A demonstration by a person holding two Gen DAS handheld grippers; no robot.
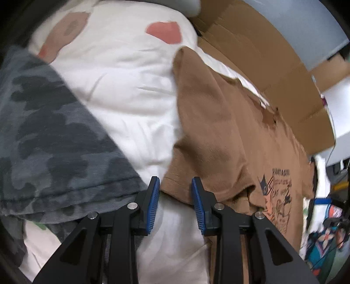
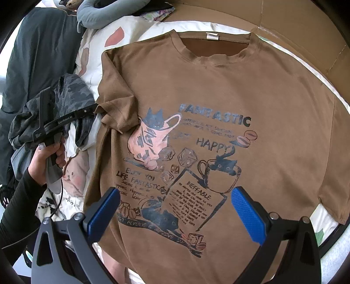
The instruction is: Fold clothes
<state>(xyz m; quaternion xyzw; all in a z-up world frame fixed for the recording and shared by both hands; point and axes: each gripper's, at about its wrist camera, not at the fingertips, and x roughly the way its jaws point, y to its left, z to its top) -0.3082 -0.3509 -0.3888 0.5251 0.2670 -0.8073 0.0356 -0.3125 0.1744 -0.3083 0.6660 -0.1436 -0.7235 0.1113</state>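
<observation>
Brown printed T-shirt (image 2: pixel 218 131) lies spread print-up on the white bedding (image 1: pixel 122 94), its left sleeve turned inward just ahead of the left gripper (image 1: pixel 175 204), whose spread jaws hold nothing; the right gripper (image 2: pixel 175 212), jaws wide, is poised above the hem print, where a fold is best pinched at a seam edge.

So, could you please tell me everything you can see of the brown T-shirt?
The brown T-shirt lies spread front-up on white bedding, collar toward the cardboard at the far side. It looks like soft cotton, with a white neck label and a dark and pink print of cats, cups and words such as FANTASTIC and HAPPY. One sleeve is folded in over the chest, near a grey camouflage garment. The left tool is open at that sleeve's hem; the right tool hangs open above the print.
</observation>
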